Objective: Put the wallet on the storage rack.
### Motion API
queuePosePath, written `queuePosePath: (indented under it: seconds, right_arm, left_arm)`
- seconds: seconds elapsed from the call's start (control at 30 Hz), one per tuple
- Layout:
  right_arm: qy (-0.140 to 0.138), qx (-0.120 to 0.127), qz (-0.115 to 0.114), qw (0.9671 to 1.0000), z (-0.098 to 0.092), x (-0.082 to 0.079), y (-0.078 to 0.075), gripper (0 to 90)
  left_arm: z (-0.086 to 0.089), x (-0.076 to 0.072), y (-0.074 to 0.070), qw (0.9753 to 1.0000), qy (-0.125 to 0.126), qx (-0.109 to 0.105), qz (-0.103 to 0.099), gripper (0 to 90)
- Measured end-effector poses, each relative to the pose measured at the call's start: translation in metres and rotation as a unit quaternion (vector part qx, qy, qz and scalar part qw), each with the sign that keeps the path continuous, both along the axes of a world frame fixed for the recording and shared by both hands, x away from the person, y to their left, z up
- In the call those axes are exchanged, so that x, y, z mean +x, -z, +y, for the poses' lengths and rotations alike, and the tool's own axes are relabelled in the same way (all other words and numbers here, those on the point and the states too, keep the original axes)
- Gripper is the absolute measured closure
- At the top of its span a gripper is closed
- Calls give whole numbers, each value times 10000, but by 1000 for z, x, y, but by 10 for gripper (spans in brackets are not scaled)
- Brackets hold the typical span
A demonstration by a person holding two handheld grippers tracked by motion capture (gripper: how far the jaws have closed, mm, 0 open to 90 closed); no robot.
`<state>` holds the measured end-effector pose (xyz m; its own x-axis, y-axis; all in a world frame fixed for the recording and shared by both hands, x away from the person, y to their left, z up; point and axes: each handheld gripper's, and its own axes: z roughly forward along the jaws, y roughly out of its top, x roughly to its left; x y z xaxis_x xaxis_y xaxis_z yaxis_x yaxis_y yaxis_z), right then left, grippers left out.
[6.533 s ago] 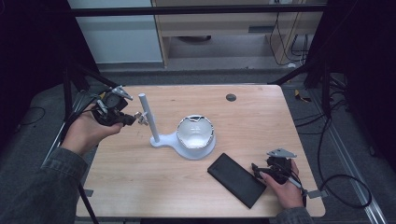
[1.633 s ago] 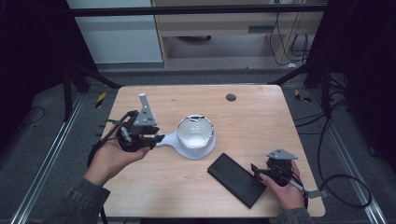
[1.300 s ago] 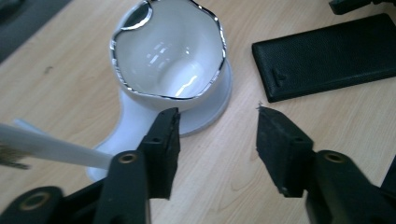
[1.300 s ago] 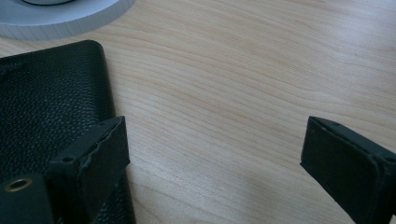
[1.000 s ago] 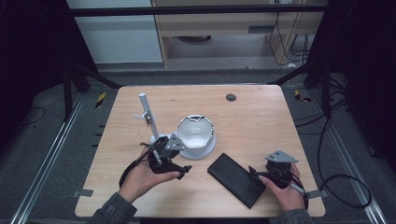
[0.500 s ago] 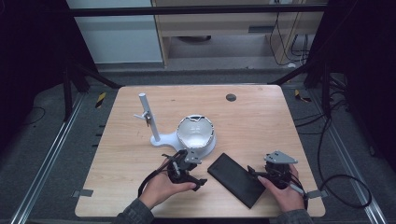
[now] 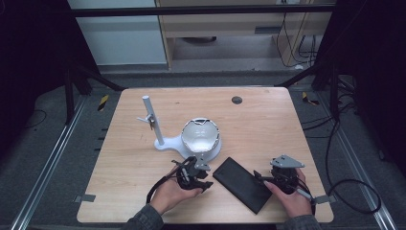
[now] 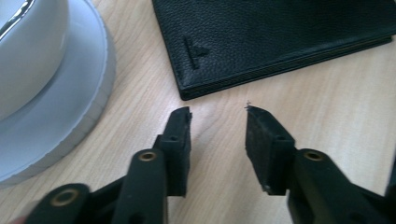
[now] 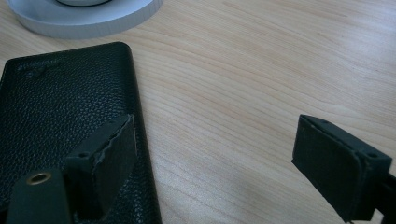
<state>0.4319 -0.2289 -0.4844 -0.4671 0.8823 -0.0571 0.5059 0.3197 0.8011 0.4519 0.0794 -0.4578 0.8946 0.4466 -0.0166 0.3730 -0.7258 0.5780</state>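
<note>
A black leather wallet [image 7: 242, 184] lies flat and slanted on the near part of the wooden table. My left gripper [image 7: 207, 178] sits just left of it, below the white stand. In the left gripper view my left gripper [image 8: 218, 112] is open with nothing between its jaws, and the wallet's [image 8: 280, 37] corner lies a little ahead of the tips. My right gripper [image 7: 261, 178] is at the wallet's right end. In the right gripper view my right gripper [image 9: 215, 121] stands wide open. One jaw hovers over the wallet's [image 9: 60, 93] edge and the other over bare wood.
A white stand [image 7: 201, 139] with a bowl-shaped top and round base stands mid-table. An upright post [image 7: 152, 120] at its left carries a small hanging item. The base's rim [image 8: 46, 116] is close on the left gripper's left. A dark round hole [image 7: 236, 100] lies at the far side.
My left gripper has travelled from the far left of the table, past the post, down to the near side beside the wallet. The right gripper has stayed at the wallet's right end.
</note>
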Motion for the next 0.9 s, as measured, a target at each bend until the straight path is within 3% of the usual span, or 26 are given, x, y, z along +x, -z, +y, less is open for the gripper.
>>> queuePosePath:
  seconds: [0.1, 0.23, 0.4, 0.9]
  right_arm:
    - [4, -11, 14, 10000, 1, 0, 0, 136]
    - [-8, 0, 14, 10000, 0, 0, 0, 135]
    - [-15, 30, 22, 10000, 0, 0, 0, 132]
    - [-21, 54, 19, 10000, -1, -1, -1, 128]
  left_arm:
    - [0, 5, 3, 10000, -86, 15, -1, 776]
    - [-2, 14, 7, 9999, -137, 64, 41, 861]
    - [-4, 25, 13, 9997, -176, 148, 101, 887]
    - [-10, 35, 15, 9993, -25, 349, 130, 896]
